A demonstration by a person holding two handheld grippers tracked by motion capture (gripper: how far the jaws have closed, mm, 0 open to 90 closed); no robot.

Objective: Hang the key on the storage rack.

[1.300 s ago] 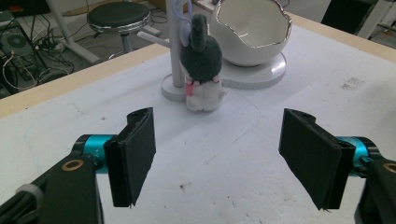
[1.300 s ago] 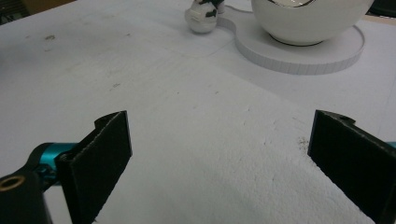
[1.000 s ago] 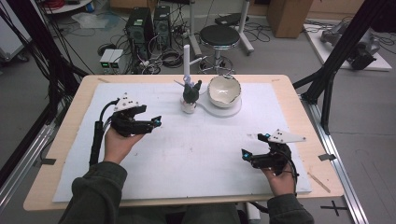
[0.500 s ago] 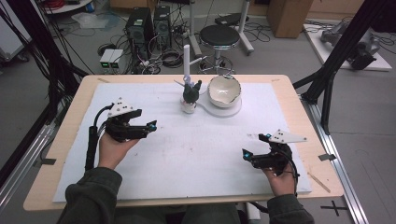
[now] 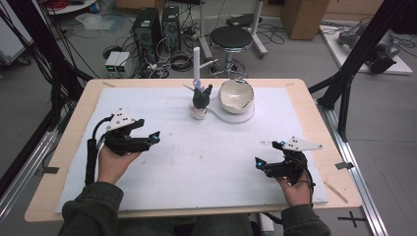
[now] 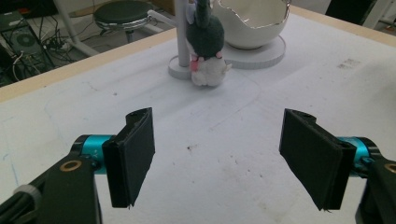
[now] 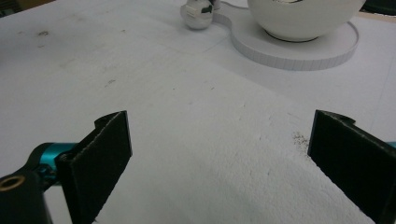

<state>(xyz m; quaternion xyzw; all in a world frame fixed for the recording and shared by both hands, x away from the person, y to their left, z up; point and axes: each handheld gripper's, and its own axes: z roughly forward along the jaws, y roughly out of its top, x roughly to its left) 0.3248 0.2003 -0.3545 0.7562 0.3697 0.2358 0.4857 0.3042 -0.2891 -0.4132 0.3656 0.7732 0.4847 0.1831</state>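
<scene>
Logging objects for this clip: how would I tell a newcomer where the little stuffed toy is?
Start at the white egg-shaped bowl on its round base at the table's far edge. Just left of it rises a thin white post, and the small plush toy stands at its foot. It alone is soft, dark grey-green on top and white below.

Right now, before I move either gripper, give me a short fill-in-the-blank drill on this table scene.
1. The small dark green and white plush toy stands beside a thin white ____.
2. The white eggshell-shaped bowl sits on a round white ____.
3. The left gripper has its jaws ____.
4. Between the jaws of the right gripper there is ____.

Missing words: post; base; open; nothing
</scene>
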